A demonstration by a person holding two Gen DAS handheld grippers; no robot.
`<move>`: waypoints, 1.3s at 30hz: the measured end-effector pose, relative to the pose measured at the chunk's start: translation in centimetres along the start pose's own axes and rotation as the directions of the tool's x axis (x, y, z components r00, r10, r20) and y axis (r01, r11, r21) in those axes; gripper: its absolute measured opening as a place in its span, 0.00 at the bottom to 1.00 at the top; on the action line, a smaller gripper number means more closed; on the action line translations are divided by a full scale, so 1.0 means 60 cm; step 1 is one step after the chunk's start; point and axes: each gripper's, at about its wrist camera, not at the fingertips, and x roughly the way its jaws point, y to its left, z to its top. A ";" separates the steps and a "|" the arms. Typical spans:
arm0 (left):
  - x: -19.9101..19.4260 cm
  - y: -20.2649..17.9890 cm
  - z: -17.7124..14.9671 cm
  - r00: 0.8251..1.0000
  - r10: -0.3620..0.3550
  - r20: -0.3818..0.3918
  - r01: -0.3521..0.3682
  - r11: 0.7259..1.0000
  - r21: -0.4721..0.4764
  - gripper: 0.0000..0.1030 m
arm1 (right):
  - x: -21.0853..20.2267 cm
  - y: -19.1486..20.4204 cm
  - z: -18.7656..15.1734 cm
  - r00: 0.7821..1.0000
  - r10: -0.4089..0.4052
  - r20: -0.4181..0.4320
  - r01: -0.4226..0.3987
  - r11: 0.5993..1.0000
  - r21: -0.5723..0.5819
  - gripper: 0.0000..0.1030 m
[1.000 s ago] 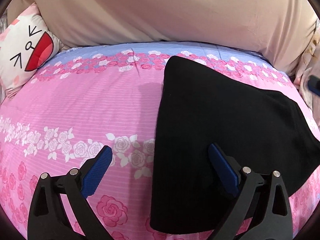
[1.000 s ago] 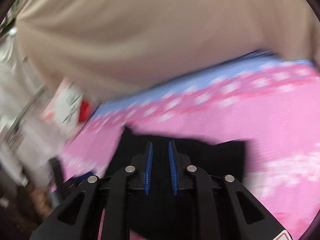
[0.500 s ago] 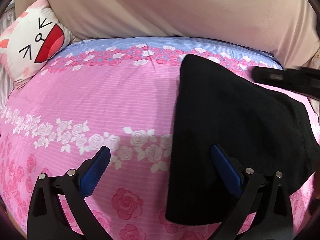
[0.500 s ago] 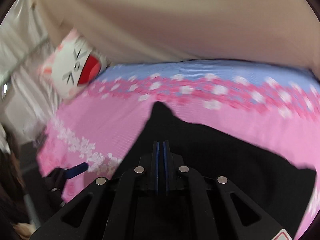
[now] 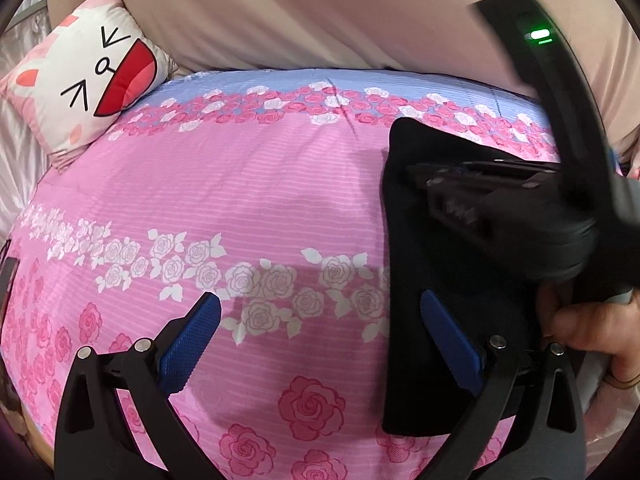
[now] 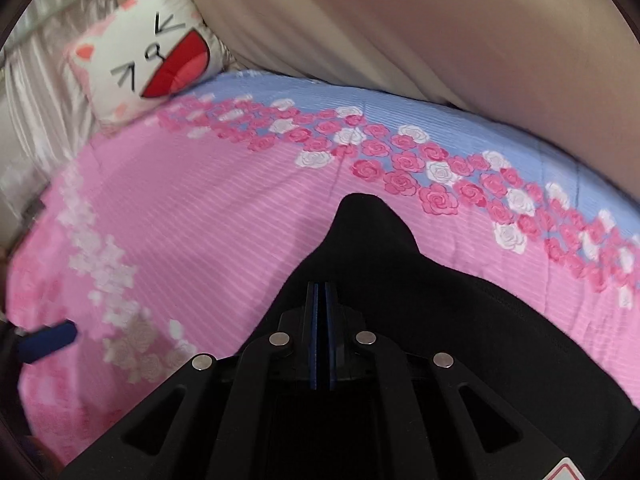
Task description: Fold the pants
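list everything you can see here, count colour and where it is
pants: one, black, folded, lying on the right part of the bed
bedsheet: one, pink with rose bands and a blue strip at the far edge, covering the bed
cat-face cushion: one, white and pink with a red mouth, far left corner of the bed
beige cover: one, bulging behind the bed's far edge
left gripper: one, black with blue pads, open, near edge, one pad over the sheet and one over the pants
right gripper: one, black, shut, over the pants
hand: one, holding the right gripper's handle at the right edge
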 end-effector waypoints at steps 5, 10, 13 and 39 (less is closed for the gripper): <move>-0.005 0.008 -0.008 0.999 0.046 -0.006 -0.046 0.999 0.007 0.95 | -0.109 -0.039 -0.024 0.990 0.089 0.107 -0.104 0.984 0.144 0.05; -0.003 0.005 -0.009 0.998 0.065 -0.021 -0.065 0.998 0.003 0.95 | -0.173 -0.157 -0.105 0.995 -0.067 0.069 0.042 0.947 0.318 0.05; -0.010 -0.004 -0.006 0.997 0.072 -0.010 -0.072 0.997 0.016 0.95 | -0.212 -0.242 -0.156 0.986 -0.139 0.087 0.086 0.891 0.447 0.07; -0.030 -0.029 -0.050 0.942 -0.311 -0.125 0.304 0.950 -0.076 0.95 | -0.400 -0.289 -0.399 0.982 0.008 0.187 -0.115 0.815 0.567 0.45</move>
